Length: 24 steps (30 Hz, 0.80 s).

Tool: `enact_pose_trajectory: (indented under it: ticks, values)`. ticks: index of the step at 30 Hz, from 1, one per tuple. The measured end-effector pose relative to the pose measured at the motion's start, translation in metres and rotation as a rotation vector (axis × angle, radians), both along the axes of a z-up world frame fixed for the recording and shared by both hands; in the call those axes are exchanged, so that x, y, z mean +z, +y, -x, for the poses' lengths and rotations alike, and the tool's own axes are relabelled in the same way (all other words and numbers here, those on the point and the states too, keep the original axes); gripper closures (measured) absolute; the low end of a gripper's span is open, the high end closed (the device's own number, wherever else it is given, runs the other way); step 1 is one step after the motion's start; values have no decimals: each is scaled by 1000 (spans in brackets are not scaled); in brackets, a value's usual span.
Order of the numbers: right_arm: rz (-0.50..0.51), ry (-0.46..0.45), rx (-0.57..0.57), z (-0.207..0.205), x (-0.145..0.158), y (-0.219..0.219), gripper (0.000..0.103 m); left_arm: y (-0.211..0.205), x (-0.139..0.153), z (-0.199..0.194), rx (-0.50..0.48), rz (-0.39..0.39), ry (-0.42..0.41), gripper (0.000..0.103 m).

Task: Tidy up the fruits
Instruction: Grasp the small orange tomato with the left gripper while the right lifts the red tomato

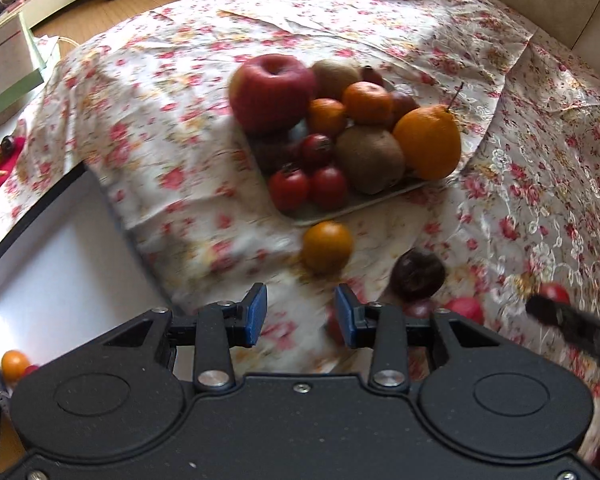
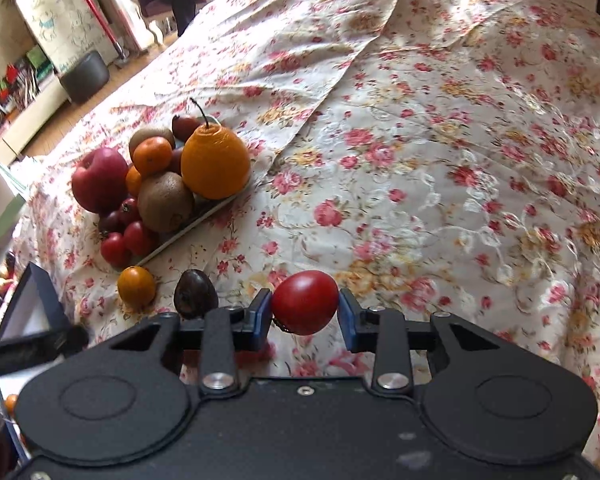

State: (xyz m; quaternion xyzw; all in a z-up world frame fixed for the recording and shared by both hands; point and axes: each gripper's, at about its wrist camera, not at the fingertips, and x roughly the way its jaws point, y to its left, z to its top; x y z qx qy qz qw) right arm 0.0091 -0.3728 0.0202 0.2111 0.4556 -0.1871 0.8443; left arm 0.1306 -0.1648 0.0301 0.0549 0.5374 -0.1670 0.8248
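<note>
Tomato [image 2: 305, 302] (glossy, deep red) sits between right gripper [image 2: 305, 316] fingers.

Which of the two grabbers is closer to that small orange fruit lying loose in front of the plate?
Left. The left gripper hovers open just short of the small orange fruit, almost in line with it. The right gripper, around a red tomato, sits farther off to the fruit's right.

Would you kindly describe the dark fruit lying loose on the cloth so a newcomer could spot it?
Start at the tray heaped with fruit on the flowered cloth. Just in front of its near corner lie two loose fruits, side by side. Beside the small orange, the plum is the dark purple, almost black one.
</note>
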Motion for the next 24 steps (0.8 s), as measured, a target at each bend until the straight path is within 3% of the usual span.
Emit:
enact_pose_trajectory:
  ticks: [16, 20, 24]
  values:
    - [-10, -41, 32, 20, -1, 1, 67, -38, -46, -36, 91, -65, 65, 55]
    - [-17, -28, 36, 18, -6, 1, 67, -43, -48, -39, 101, -74, 72, 57]
    - [-18, -15, 38, 16, -7, 4, 67, -32, -38, -39, 102, -34, 86, 57]
